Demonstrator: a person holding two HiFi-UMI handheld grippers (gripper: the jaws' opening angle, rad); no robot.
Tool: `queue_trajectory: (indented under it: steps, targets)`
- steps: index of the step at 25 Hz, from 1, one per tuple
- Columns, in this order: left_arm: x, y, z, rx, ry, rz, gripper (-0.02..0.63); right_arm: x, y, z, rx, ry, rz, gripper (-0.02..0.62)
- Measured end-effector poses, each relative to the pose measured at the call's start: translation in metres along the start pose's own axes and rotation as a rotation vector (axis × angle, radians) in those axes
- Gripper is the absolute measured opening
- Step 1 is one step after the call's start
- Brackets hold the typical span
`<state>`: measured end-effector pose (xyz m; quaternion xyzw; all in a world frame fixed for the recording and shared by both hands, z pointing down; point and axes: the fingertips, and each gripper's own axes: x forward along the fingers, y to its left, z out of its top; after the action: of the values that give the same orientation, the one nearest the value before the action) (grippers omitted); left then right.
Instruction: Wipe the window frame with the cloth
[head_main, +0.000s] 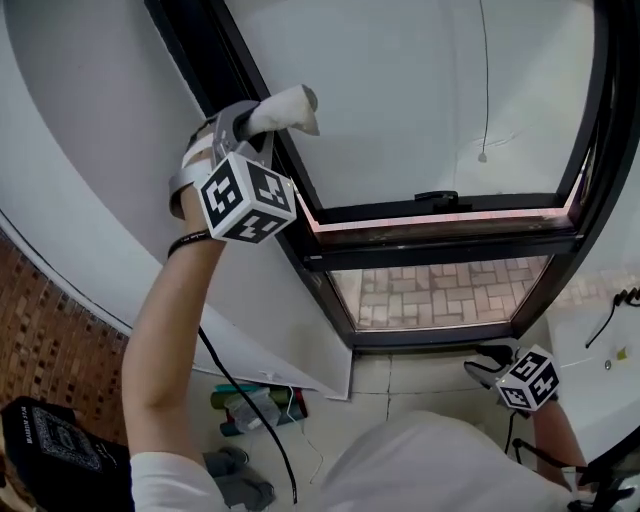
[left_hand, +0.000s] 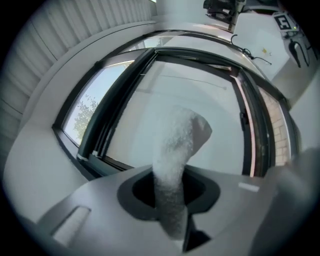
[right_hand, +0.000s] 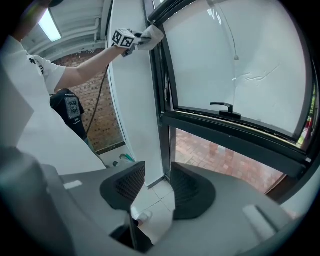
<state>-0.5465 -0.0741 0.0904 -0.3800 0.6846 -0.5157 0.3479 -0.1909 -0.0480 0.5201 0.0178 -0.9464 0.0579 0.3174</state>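
Note:
A white cloth (head_main: 290, 106) sticks out of my left gripper (head_main: 262, 120), which is shut on it and raised high at the upper left. The cloth's tip rests against the left upright of the black window frame (head_main: 215, 60). In the left gripper view the cloth (left_hand: 179, 145) rises between the jaws, in front of the frame (left_hand: 115, 95) and the pane. My right gripper (head_main: 490, 362) hangs low at the lower right, open and empty, below the frame's bottom corner. In the right gripper view its jaws (right_hand: 157, 187) stand apart before the upright (right_hand: 162, 105), with the left gripper (right_hand: 125, 38) far above.
A black window handle (head_main: 436, 197) sits on the middle crossbar. Bottles (head_main: 250, 405) and a cable lie on the floor by the white wall panel (head_main: 110, 170). A black bag (head_main: 55, 440) is at the lower left by the brick wall (head_main: 45, 340).

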Motion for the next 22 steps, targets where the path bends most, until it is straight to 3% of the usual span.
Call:
queue_trajectory:
  steps: [12,22]
  targets:
    - [0.02,-0.255,-0.043,0.026,-0.007,-0.144,0.097,-0.001,0.003,-0.021,0.033,0.068,-0.007,0.163]
    - [0.044,-0.349,-0.069,-0.08,0.032,-0.199,0.097,-0.007,0.013,-0.035,0.037,0.134,-0.018,0.163]
